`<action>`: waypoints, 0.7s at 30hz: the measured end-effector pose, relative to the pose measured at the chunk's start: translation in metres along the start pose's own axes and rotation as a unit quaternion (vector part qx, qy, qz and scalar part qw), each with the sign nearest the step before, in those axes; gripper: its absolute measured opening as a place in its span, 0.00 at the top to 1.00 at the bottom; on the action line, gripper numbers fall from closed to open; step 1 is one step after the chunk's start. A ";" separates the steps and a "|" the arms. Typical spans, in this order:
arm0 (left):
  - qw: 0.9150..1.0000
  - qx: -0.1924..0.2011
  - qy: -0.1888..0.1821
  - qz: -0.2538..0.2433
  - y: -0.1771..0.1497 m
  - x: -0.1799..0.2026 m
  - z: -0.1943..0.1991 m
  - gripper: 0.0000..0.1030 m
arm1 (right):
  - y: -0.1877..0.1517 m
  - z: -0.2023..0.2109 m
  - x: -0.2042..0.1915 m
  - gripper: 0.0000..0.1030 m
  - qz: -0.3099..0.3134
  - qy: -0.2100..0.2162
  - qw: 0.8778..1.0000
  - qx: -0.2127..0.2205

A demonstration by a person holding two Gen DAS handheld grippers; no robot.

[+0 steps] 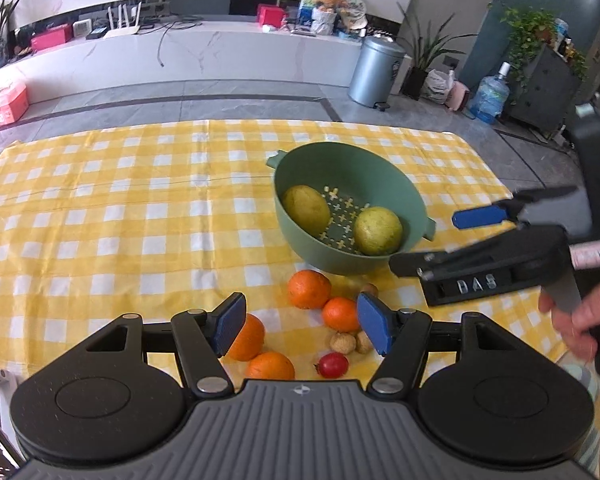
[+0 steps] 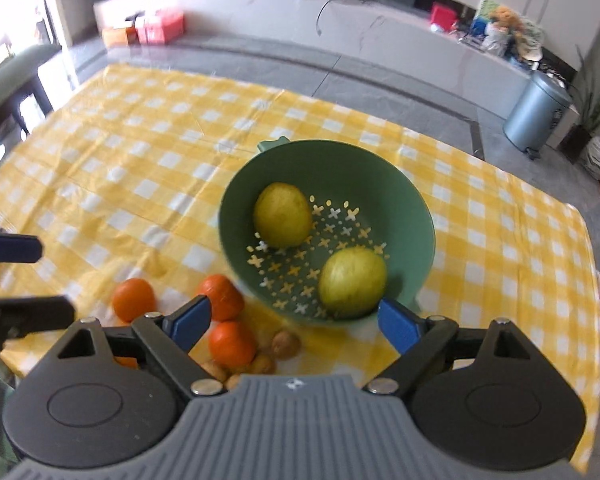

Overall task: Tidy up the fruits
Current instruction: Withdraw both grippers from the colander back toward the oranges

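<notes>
The left gripper (image 1: 302,328) hangs with jaws apart and empty directly over the oranges (image 1: 309,289) near the tablecloth's (image 1: 100,208) near edge. The right gripper (image 2: 294,322), jaws apart and empty, sits above the green colander (image 2: 380,168), which holds two yellow-green fruits (image 2: 283,215). The left hand is judged nearer the oranges; the colander lies just beyond them.

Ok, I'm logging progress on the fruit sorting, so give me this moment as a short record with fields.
surface: yellow checked tablecloth
container: green colander
in container: two yellow-green fruits
outside container: four oranges, nearest one, one small red fruit, several small brown fruits
left claw: open, empty, over the loose fruit
right claw: open, empty, near the colander's front rim
</notes>
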State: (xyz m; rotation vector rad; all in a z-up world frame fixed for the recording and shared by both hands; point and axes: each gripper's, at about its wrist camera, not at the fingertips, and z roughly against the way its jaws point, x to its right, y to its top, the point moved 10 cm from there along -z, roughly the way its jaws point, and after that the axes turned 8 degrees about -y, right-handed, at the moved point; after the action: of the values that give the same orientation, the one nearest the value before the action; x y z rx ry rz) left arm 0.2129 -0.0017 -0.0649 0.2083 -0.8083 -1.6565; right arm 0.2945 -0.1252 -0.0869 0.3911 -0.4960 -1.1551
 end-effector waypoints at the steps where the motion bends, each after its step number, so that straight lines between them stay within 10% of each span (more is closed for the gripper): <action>1: 1.000 0.001 0.000 -0.004 -0.003 0.002 0.001 0.27 | -0.006 0.005 -0.001 0.15 -0.008 -0.001 1.000 0.009; 21: 0.999 -0.027 0.012 -0.034 -0.065 -0.001 -0.011 0.27 | -0.123 0.033 -0.001 0.10 -0.156 -0.047 0.981 0.102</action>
State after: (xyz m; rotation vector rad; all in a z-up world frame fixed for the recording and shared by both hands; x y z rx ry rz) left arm 0.1677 -0.0029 -0.1124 0.2210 -0.7441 -1.7349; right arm 0.1813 -0.1700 -0.1257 0.6092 -0.6542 -1.4349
